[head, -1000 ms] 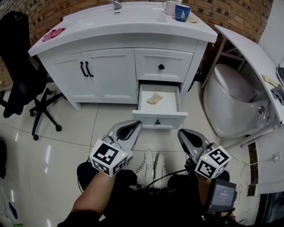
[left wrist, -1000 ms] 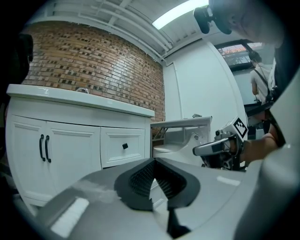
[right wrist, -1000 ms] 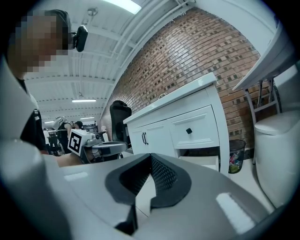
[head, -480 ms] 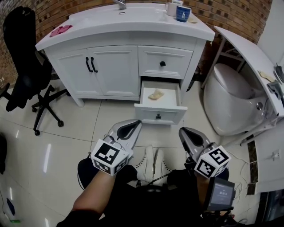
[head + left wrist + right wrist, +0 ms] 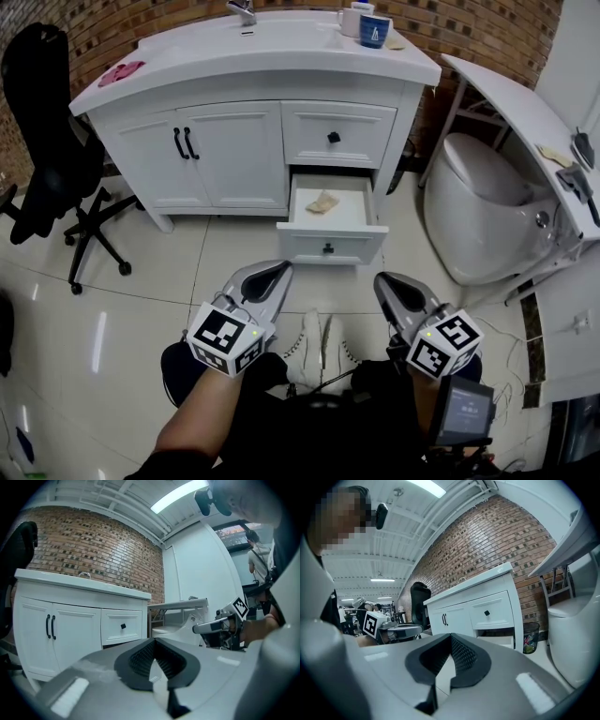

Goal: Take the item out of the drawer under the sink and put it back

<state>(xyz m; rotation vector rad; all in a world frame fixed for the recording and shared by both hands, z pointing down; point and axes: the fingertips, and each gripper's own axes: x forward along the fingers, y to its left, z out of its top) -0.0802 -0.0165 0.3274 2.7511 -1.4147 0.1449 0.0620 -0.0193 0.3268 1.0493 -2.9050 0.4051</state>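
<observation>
A black office chair (image 5: 47, 159) stands at the far left on the glossy tiled floor (image 5: 141, 281), well apart from the work. To its right, the white sink cabinet (image 5: 234, 155) has its double doors shut.

The left hand-held gripper (image 5: 278, 270) hangs low over the floor, short of the cabinet. Its jaws are pressed together at the tips with nothing between them.

Ahead and slightly right, the white lower drawer (image 5: 300, 246) is pulled out. The small beige crumpled item (image 5: 323, 202) lies on the drawer's bottom, about midway from front to back and a little nearer the left wall, touching neither wall. It looks like a wad of cloth or paper, so it is probably light, soft and not fragile. It should squash under the pads rather than slip. Its raised, bunched middle is the best place to pinch, from above.

The room over the drawer is open at the front but closed further back by the shut upper drawer (image 5: 337, 136), so a steep approach from the front edge suits.

The right hand-held gripper (image 5: 386, 281) also has its jaws closed and empty. Right of the drawer a white rounded fixture (image 5: 478, 206) stands near, leaving less side room there.
</observation>
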